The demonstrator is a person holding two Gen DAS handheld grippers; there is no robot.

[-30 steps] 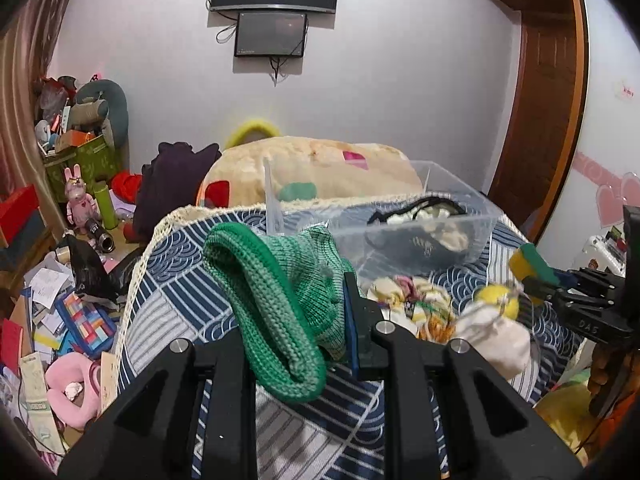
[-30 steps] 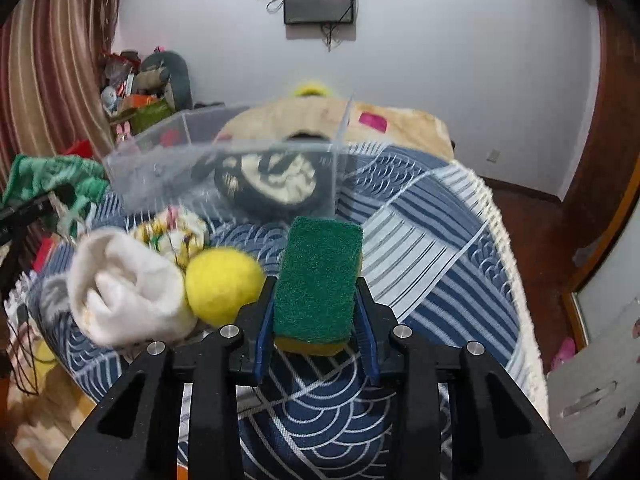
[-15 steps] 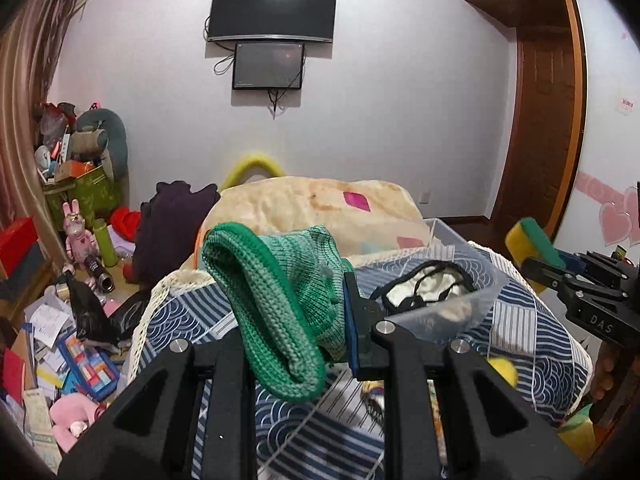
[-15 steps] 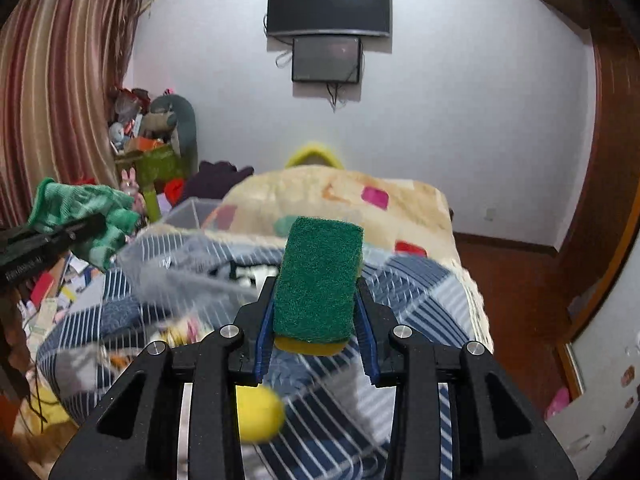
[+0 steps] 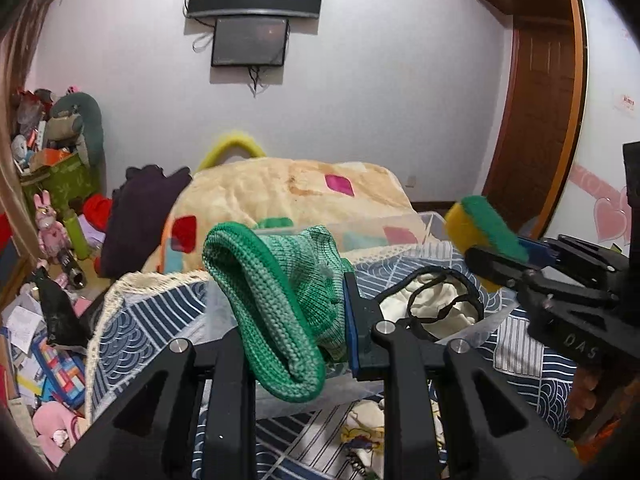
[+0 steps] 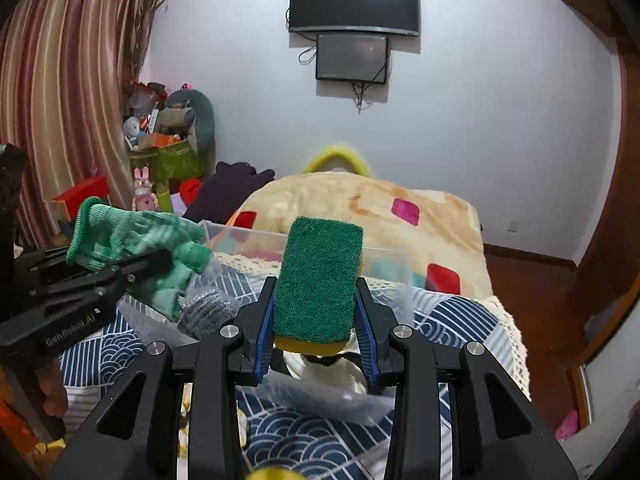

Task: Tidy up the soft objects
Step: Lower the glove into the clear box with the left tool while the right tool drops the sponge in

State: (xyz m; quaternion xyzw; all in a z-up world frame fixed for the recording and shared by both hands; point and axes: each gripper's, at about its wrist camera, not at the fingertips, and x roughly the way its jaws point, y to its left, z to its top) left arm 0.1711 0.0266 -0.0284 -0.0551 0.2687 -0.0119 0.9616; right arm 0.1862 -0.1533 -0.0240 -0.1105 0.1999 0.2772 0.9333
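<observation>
Now left jaws pinch the green glove (image 5: pixel 280 312), while right jaws squeeze the sponge (image 6: pixel 318 284) between them.

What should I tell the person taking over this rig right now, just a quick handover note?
Left hand-held gripper: shut on the green knitted glove, held above the clear plastic bin.
Right hand-held gripper: shut on the green and yellow sponge, also over the bin.
Bin sits on the blue patterned bedspread; a cream and black item already lies inside.
Done: both items picked up and carried to the bin.
Left: release glove and sponge into the bin, then collect the floral cloth lying on the bedspread.
</observation>
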